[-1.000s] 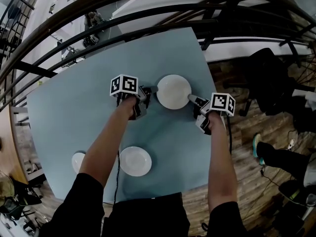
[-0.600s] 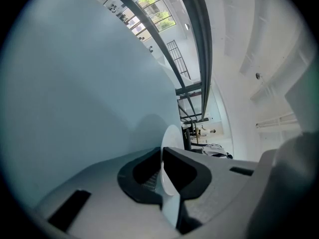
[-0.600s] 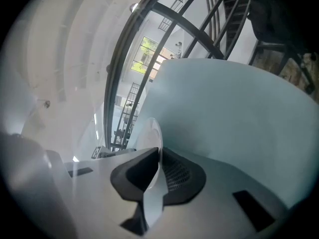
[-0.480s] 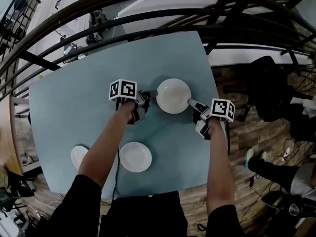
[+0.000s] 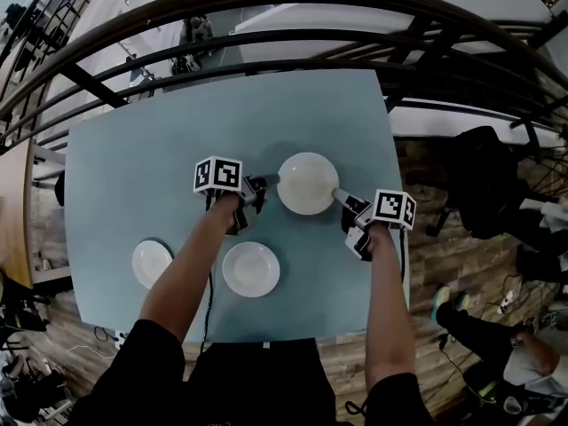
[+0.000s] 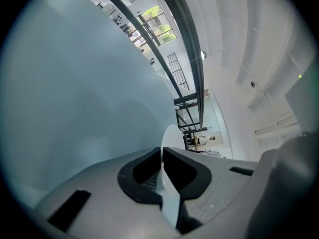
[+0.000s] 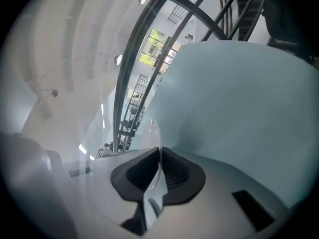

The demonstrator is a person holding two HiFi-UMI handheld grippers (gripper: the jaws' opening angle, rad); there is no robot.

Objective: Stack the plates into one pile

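Note:
A large white plate (image 5: pixel 307 183) hangs over the blue-grey table (image 5: pixel 133 167), gripped from both sides. My left gripper (image 5: pixel 268 181) is shut on its left rim and my right gripper (image 5: pixel 339 194) on its right rim. Seen edge-on in the left gripper view, the plate rim (image 6: pixel 169 136) is pinched between the dark pads of the left gripper (image 6: pixel 162 154). The right gripper view likewise has the rim (image 7: pixel 153 133) clamped in the right gripper (image 7: pixel 159 157). A medium white plate (image 5: pixel 251 269) lies near the table's front edge, a small white plate (image 5: pixel 152 263) to its left.
A dark metal railing (image 5: pixel 266 34) curves along the table's far side. A black chair (image 5: pixel 484 180) stands on the wooden floor (image 5: pixel 426 264) off the table's right edge. Another person's leg and shoe (image 5: pixel 444 304) are at lower right.
Both grippers have carried the large plate toward me, up off the table and closer to the medium plate. Their hold on the rim looks the same.

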